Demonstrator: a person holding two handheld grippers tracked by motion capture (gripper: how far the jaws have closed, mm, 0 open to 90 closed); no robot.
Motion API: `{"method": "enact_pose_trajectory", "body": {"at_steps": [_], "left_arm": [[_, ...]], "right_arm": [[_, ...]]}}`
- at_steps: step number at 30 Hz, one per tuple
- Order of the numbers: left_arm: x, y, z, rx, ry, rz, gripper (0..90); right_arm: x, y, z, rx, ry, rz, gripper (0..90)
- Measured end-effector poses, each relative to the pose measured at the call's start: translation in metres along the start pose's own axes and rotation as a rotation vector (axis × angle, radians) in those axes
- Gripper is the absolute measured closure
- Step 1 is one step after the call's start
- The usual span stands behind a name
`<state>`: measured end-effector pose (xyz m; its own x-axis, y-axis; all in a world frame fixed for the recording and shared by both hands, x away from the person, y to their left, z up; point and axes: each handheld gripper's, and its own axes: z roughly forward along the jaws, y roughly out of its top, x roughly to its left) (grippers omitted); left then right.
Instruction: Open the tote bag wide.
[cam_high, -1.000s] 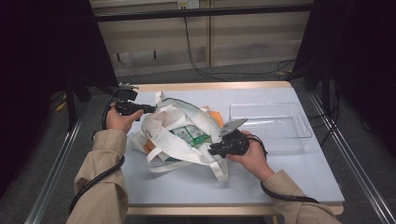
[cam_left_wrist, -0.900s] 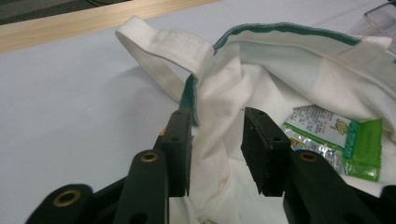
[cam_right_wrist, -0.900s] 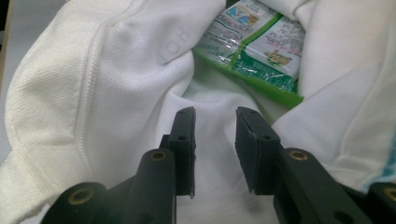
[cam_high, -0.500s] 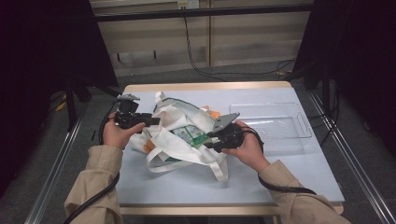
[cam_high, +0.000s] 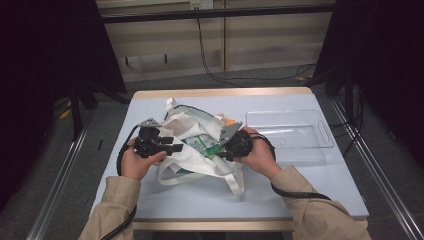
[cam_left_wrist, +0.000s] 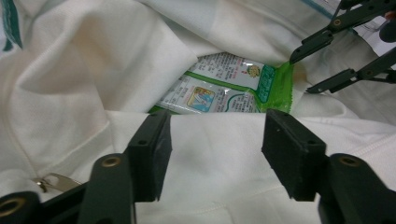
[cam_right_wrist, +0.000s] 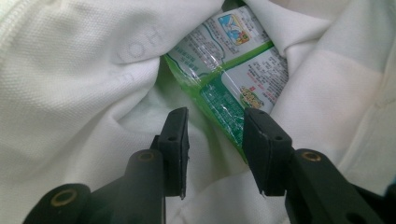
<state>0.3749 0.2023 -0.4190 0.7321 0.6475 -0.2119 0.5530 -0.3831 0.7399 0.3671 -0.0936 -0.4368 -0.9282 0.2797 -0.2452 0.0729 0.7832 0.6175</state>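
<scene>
A white cloth tote bag lies crumpled in the middle of the table, with a green and white printed packet showing in its mouth. My left gripper sits at the bag's left side. Its jaws have just been opening and stand apart over the bag's rim, with the packet beyond them. My right gripper reaches into the mouth from the right. Its jaws have just been closing. The packet's green edge lies between them, and the pads do not press on it.
A clear plastic tray stands to the right of the bag. Bag handles trail toward the front edge. An orange thing peeks out behind the bag. The light blue table has bare room in front.
My left hand came down and in from the bag's far left corner to its left side, jaws wider. My right hand shifted left into the bag's mouth.
</scene>
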Motion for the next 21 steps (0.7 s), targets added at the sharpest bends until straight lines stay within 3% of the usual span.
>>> {"method": "enact_pose_trajectory", "body": {"at_steps": [4,12,18,21], "left_arm": [[-0.003,-0.007,0.002,0.007,0.02,0.006,39.4],[-0.004,-0.013,0.008,0.011,0.004,-0.002,37.2],[-0.006,-0.014,0.007,0.016,0.008,0.006,36.4],[-0.006,-0.015,0.008,0.014,0.006,0.009,36.4]], "right_arm": [[-0.001,0.003,0.005,0.033,0.009,-0.042,60.7],[0.003,0.012,0.012,0.116,0.0,-0.092,67.4],[0.005,0.016,0.016,0.153,0.023,-0.142,90.0],[0.005,0.018,0.018,0.171,0.032,-0.147,90.0]]}}
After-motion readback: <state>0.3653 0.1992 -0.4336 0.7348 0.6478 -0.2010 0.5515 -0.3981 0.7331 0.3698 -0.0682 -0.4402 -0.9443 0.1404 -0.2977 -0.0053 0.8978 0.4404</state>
